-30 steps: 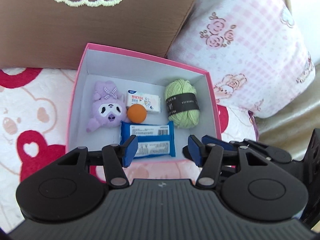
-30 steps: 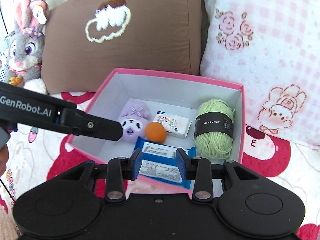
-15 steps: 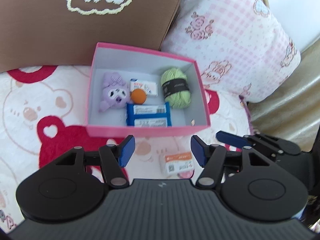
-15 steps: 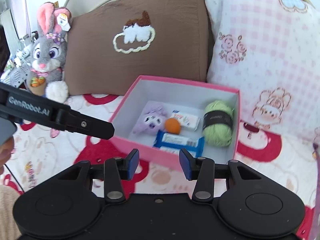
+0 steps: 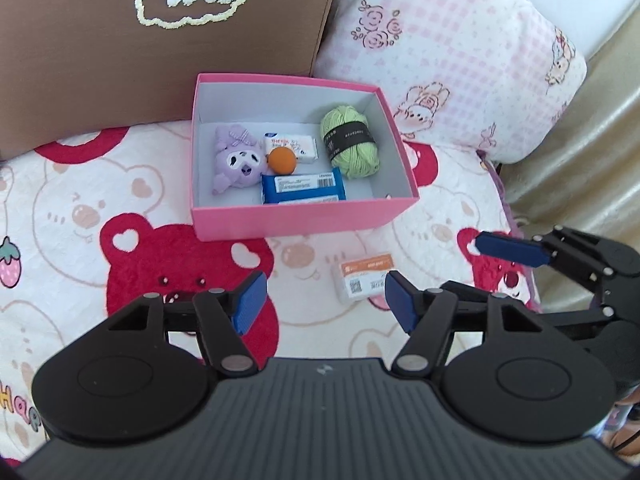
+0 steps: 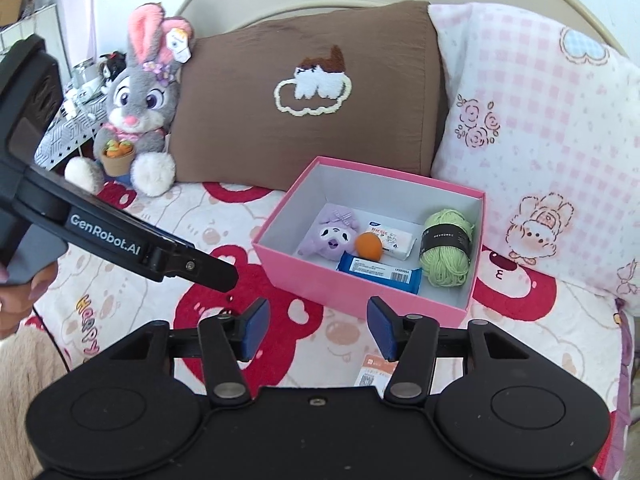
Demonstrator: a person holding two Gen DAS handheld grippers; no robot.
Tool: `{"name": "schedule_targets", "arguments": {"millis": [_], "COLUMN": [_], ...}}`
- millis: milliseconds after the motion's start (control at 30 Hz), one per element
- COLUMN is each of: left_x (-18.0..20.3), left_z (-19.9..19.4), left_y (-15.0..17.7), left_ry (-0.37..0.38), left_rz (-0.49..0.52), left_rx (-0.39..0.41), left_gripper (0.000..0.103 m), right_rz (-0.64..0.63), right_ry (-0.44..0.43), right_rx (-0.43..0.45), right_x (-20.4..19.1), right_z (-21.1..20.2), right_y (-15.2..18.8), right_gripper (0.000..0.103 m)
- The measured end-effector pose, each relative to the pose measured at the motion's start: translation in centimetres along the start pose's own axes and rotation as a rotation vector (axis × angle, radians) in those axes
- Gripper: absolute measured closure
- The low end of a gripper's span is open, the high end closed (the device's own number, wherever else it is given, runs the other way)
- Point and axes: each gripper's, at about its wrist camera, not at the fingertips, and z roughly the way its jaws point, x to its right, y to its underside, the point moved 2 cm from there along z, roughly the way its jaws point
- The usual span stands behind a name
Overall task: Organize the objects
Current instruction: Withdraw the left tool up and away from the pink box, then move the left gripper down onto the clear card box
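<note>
A pink box (image 5: 300,218) (image 6: 360,304) sits on the bear-print bedspread. Inside lie a purple plush (image 5: 238,160) (image 6: 330,236), an orange ball (image 5: 282,161) (image 6: 369,246), a white packet (image 5: 294,146) (image 6: 392,238), a blue packet (image 5: 302,186) (image 6: 380,272) and green yarn (image 5: 352,142) (image 6: 446,248). A small white and orange box (image 5: 362,282) (image 6: 374,374) lies on the bedspread in front of the pink box. My left gripper (image 5: 324,306) hangs over the bedspread, its jaws opening with nothing between them. My right gripper (image 6: 318,328) is also back from the box, jaws opening and empty.
A brown cushion (image 6: 312,96) and a pink checked pillow (image 6: 552,128) lean behind the box. A grey rabbit toy (image 6: 136,108) sits at the back left. The right gripper's fingers (image 5: 512,250) show at the left view's right edge, the left gripper's arm (image 6: 120,240) at the other view's left.
Both grippers have pulled back and up from the pink box, which now looks smaller. The right jaws have opened from near shut, the left a little wider. The small box has come into view.
</note>
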Motion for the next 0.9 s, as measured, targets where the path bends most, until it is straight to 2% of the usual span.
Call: {"name": "schedule_targets", "arguments": {"millis": [133, 233, 467, 667, 767, 900], "left_x": [0.2, 0.4, 1.8, 2.9, 2.9, 2.6], "left_z": [-0.5, -0.2, 0.4, 0.8, 1.2, 2.0], "left_y": [1.2, 2.0, 4.3, 5.8, 6.5, 7.1], "left_ry": [0.002, 0.028, -0.007, -0.007, -0.03, -0.04], "left_rz": [0.006, 0.003, 0.03, 0.048, 0.036, 0.021], "left_rx": [-0.009, -0.037, -0.072, -0.078, -0.089, -0.088], "left_gripper": [0.033, 0.033, 0.032, 0.022, 0.021, 0.015], "right_rz": [-0.023, -0.021, -0.01, -0.019, -0.041, -0.072], "right_ry": [0.005, 0.038, 0.043, 0.036, 0.037, 0.028], "right_rx": [-0.012, -0.038, -0.059, -0.074, -0.076, -0.078], "right_x": [-0.5, -0.8, -0.8, -1.0, -1.4, -1.6], "right_z": [-0.5, -0.3, -0.8, -1.0, -0.9, -0.6], "right_y": [0.9, 1.8, 3.9, 4.8, 5.1, 5.7], "right_gripper": [0.038, 0.038, 0.032, 0.026, 0.016, 0.009]}}
